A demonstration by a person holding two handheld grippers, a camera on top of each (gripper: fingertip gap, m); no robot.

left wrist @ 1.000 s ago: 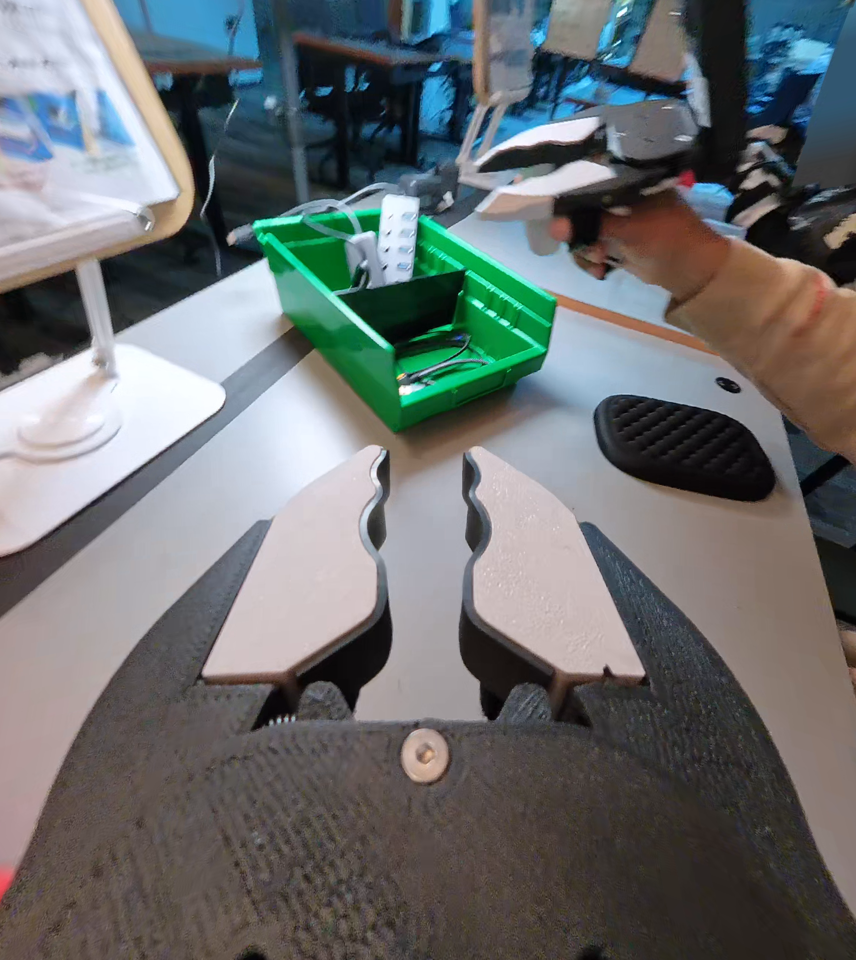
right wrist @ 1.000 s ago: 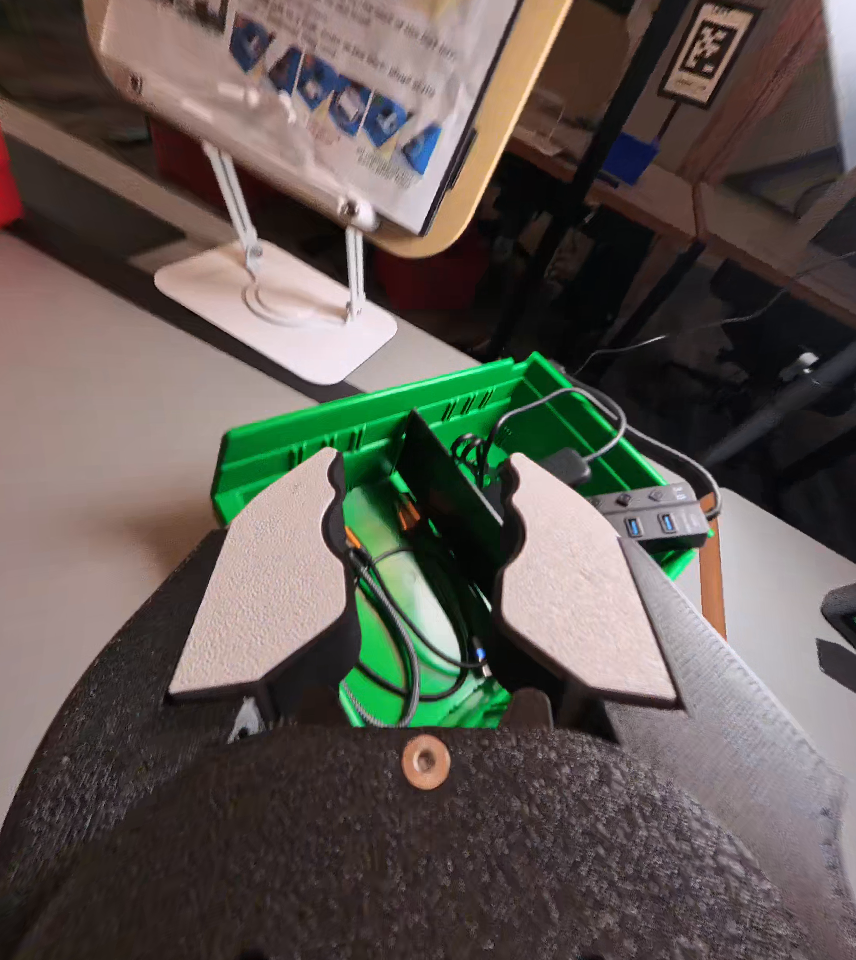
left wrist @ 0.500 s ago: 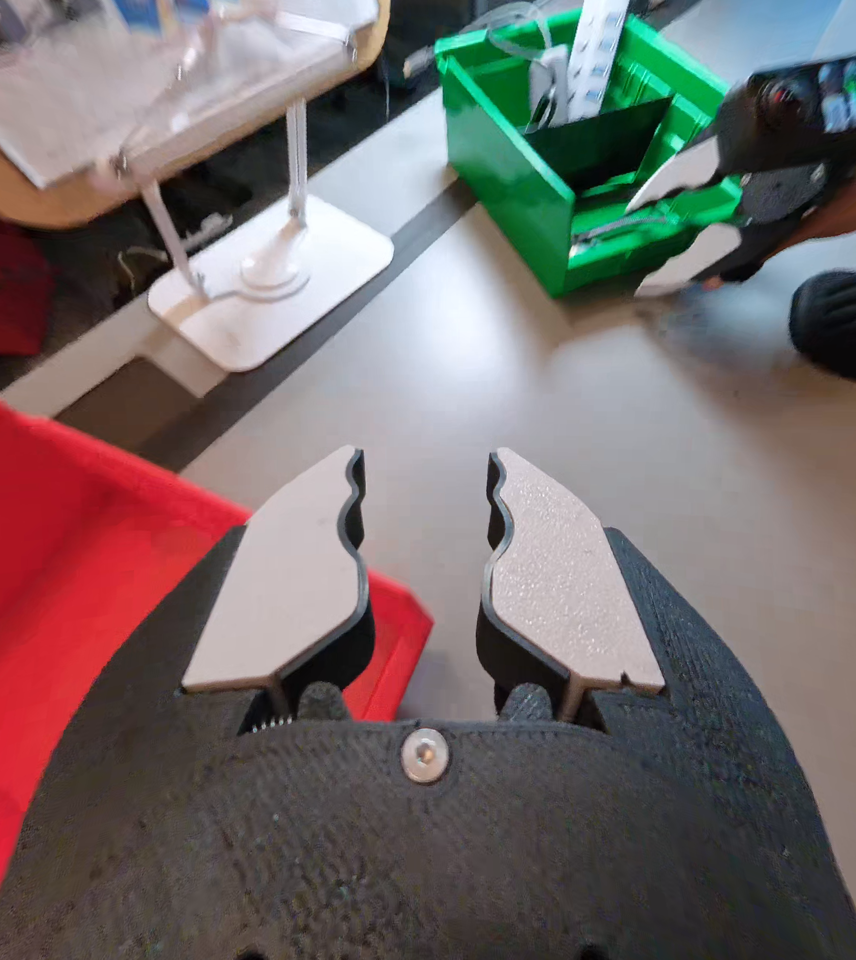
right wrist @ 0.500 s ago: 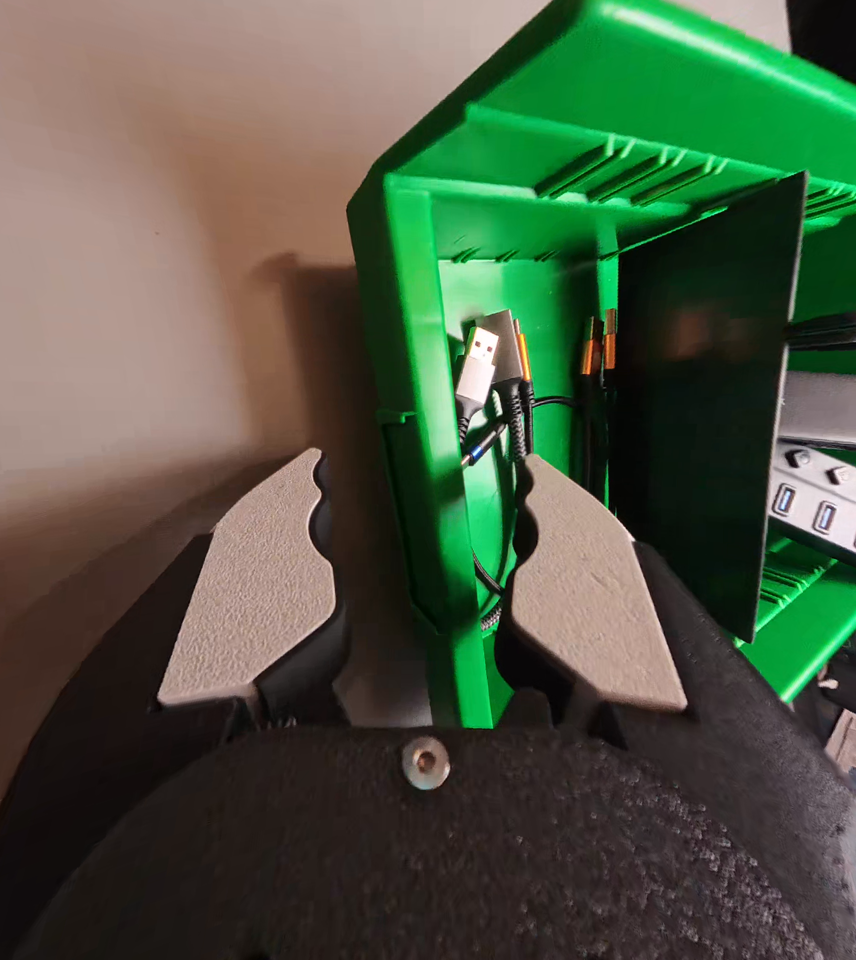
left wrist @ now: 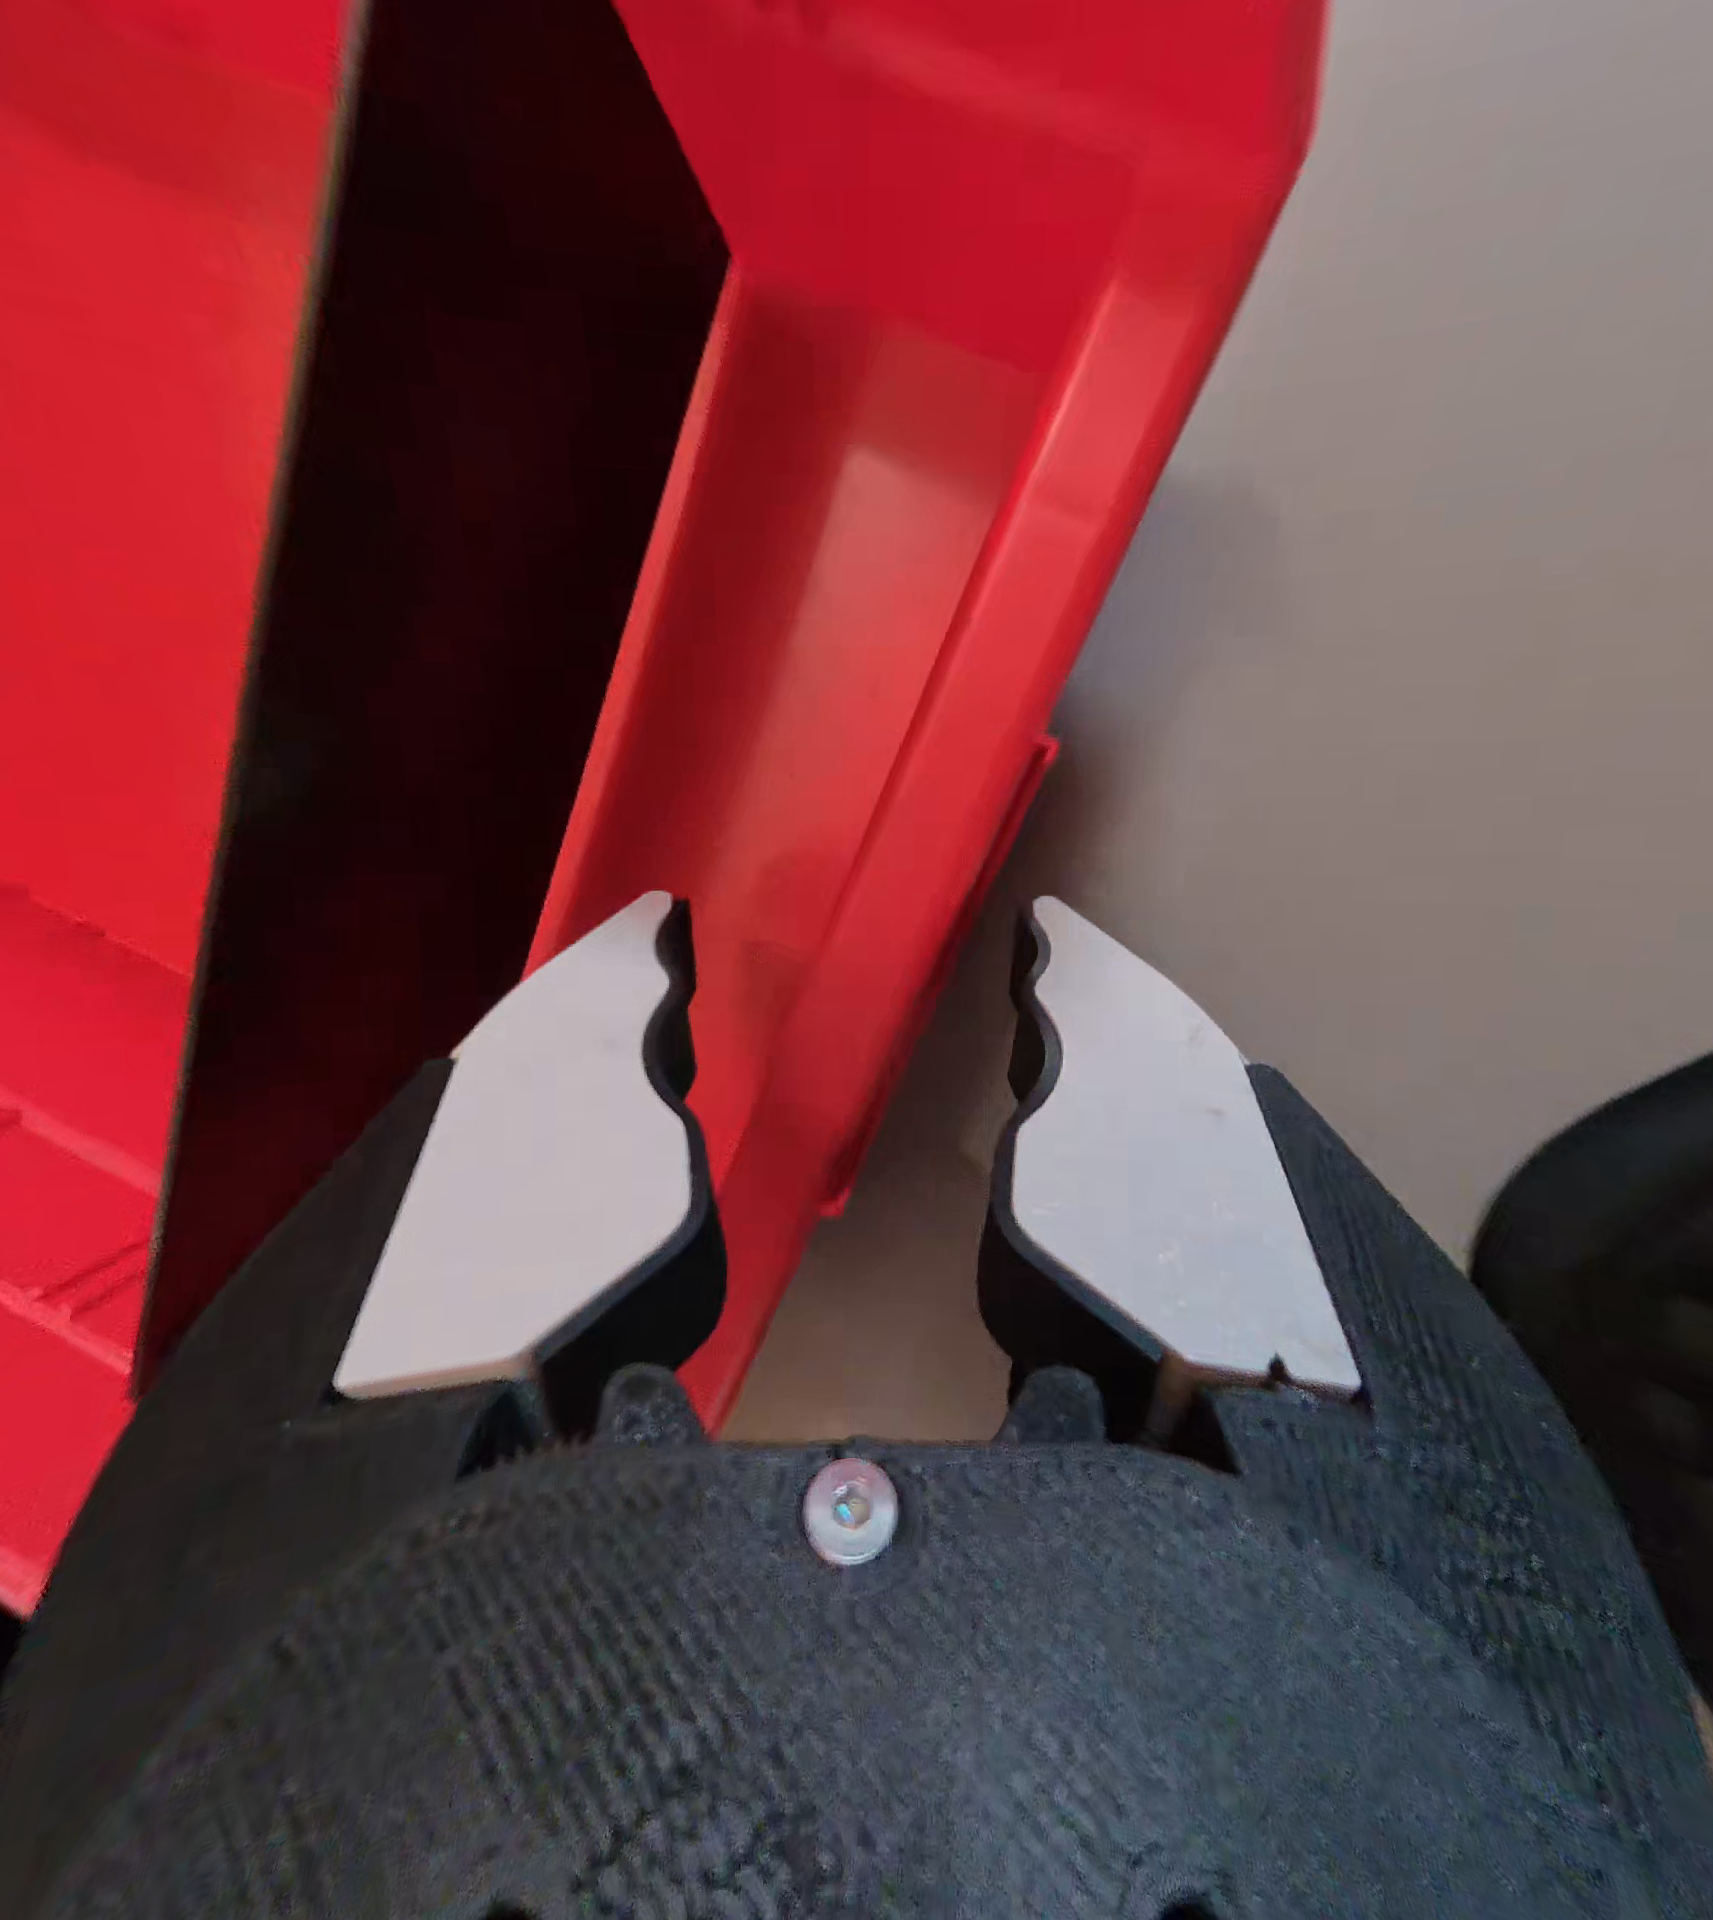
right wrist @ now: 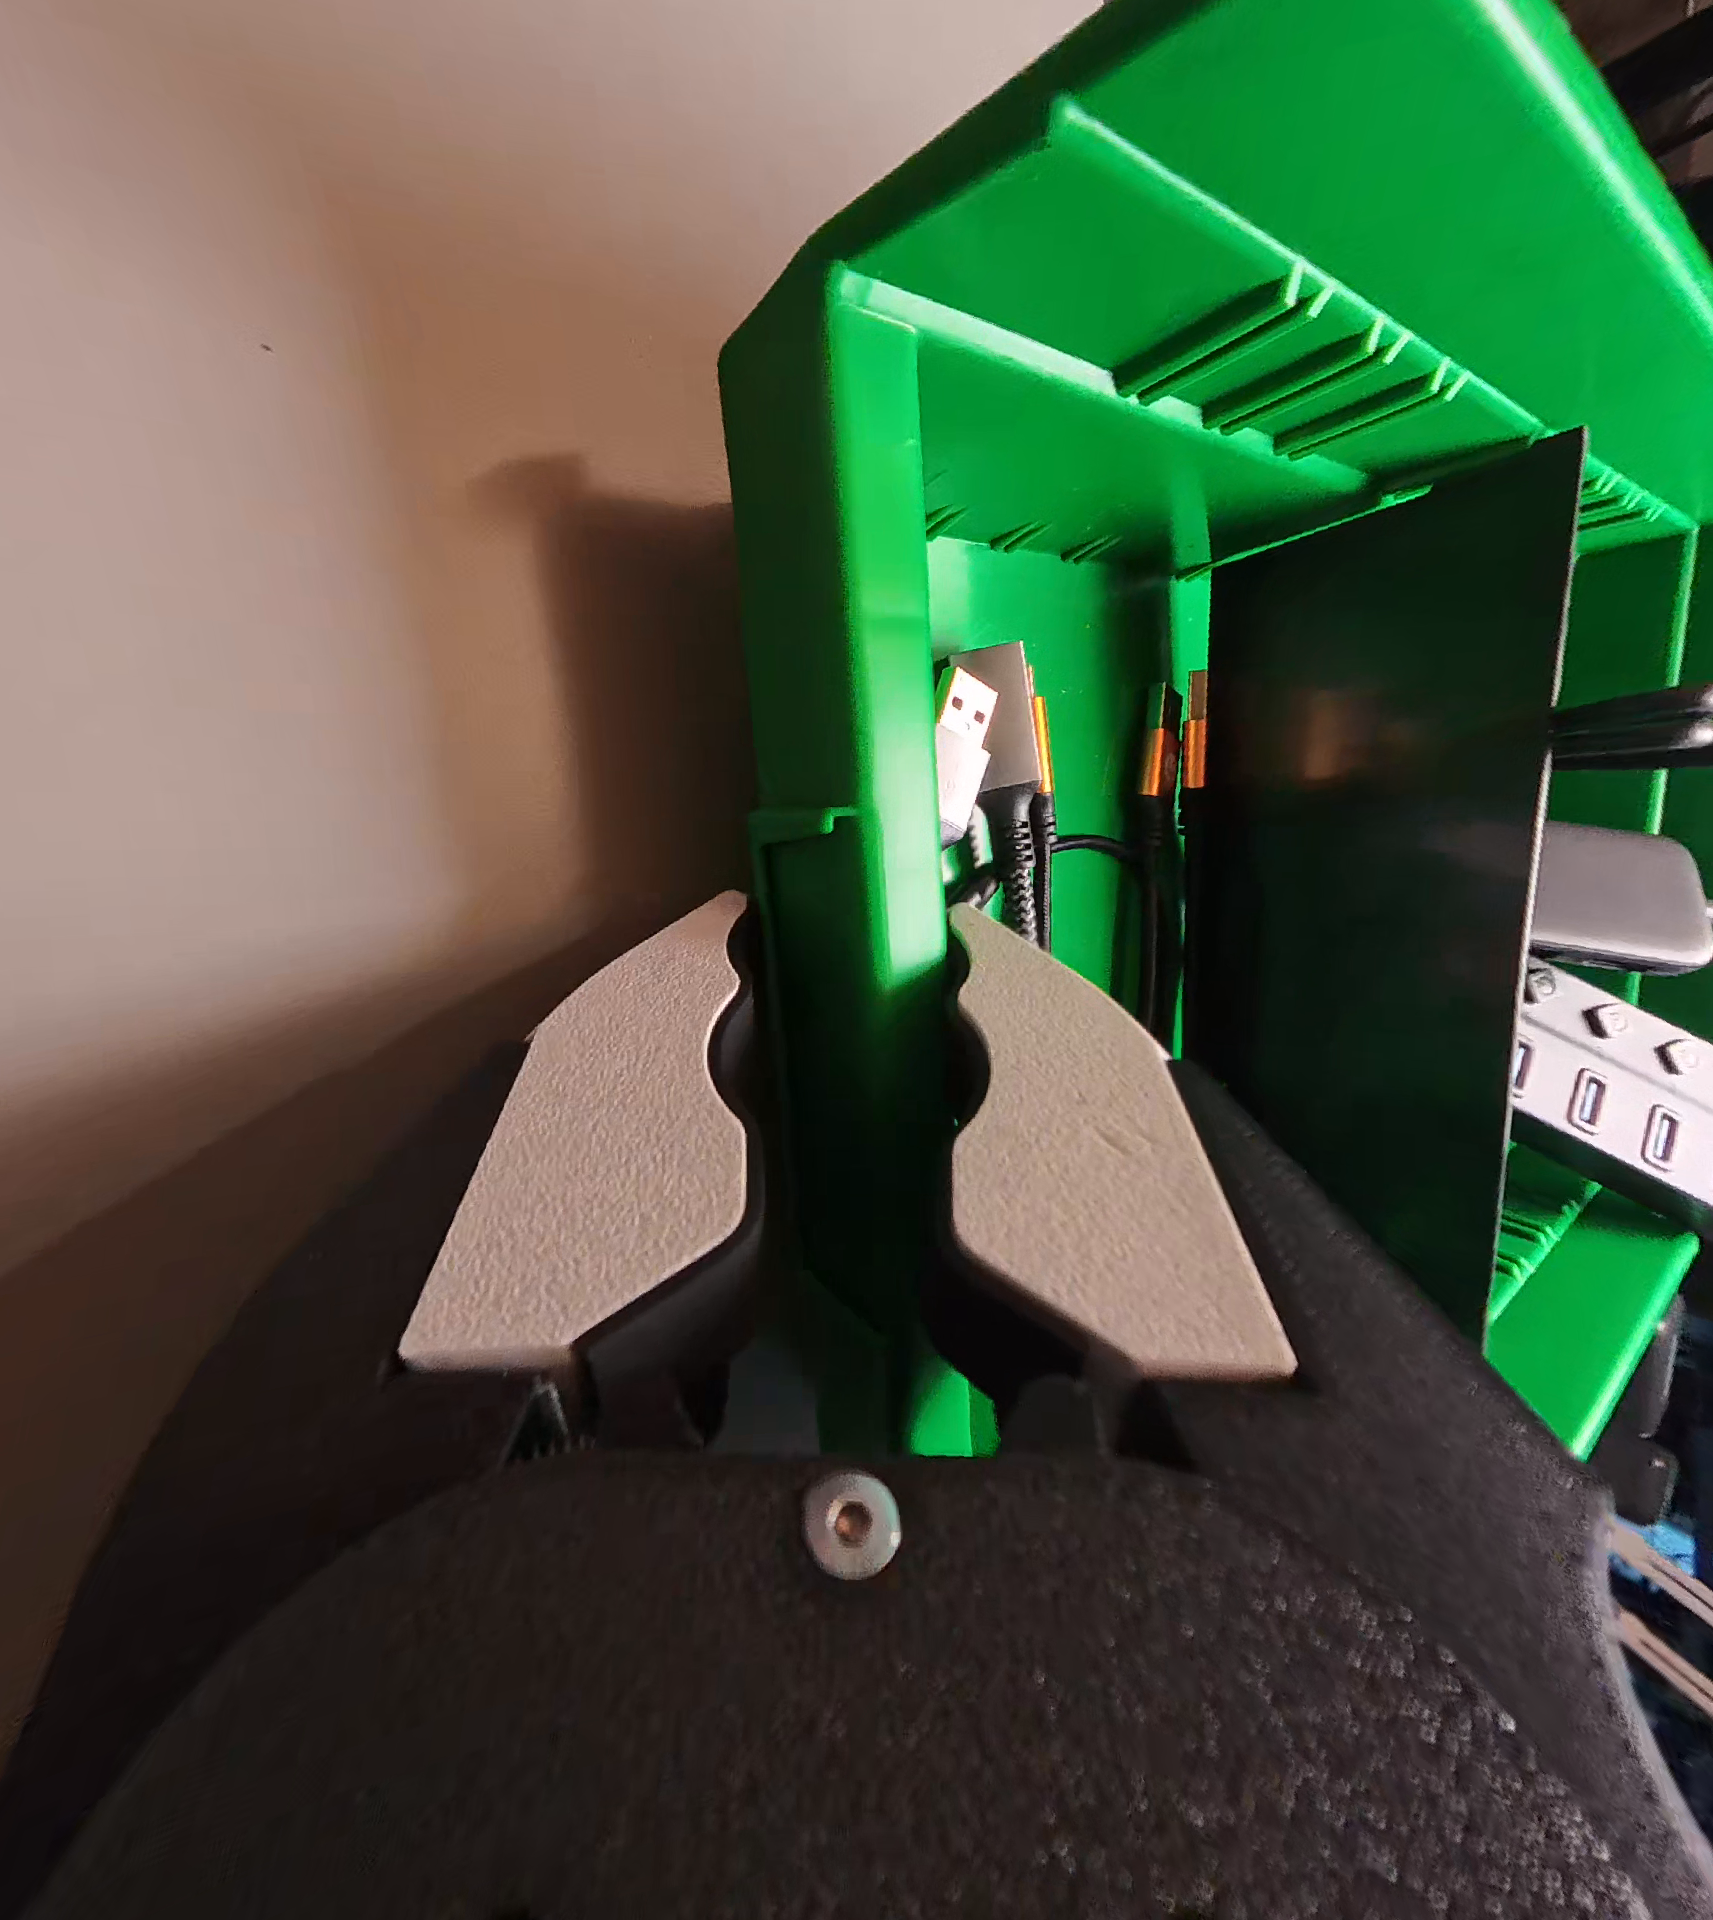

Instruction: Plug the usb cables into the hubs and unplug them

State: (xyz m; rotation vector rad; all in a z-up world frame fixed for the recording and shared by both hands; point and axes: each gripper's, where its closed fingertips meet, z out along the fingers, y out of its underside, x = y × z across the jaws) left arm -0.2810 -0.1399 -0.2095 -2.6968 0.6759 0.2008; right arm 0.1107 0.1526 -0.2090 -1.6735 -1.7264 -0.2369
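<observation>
Underneath everything lies a plain beige tabletop (left wrist: 1454, 520), shared by both views; only the right wrist view catches a dim room edge beyond it. That view alone shows the green bin (right wrist: 1351, 260), where the right gripper (right wrist: 850, 935) has its jaws pressed narrow onto the near wall. A black divider (right wrist: 1371, 831) splits the bin: usb cables (right wrist: 997, 790) on the near side, hubs (right wrist: 1662, 1132) behind it. The left wrist view alone shows a red bin (left wrist: 883, 416), the left gripper (left wrist: 852, 935) straddling its wall, jaws wide, beside a black pad (left wrist: 1683, 1299).
</observation>
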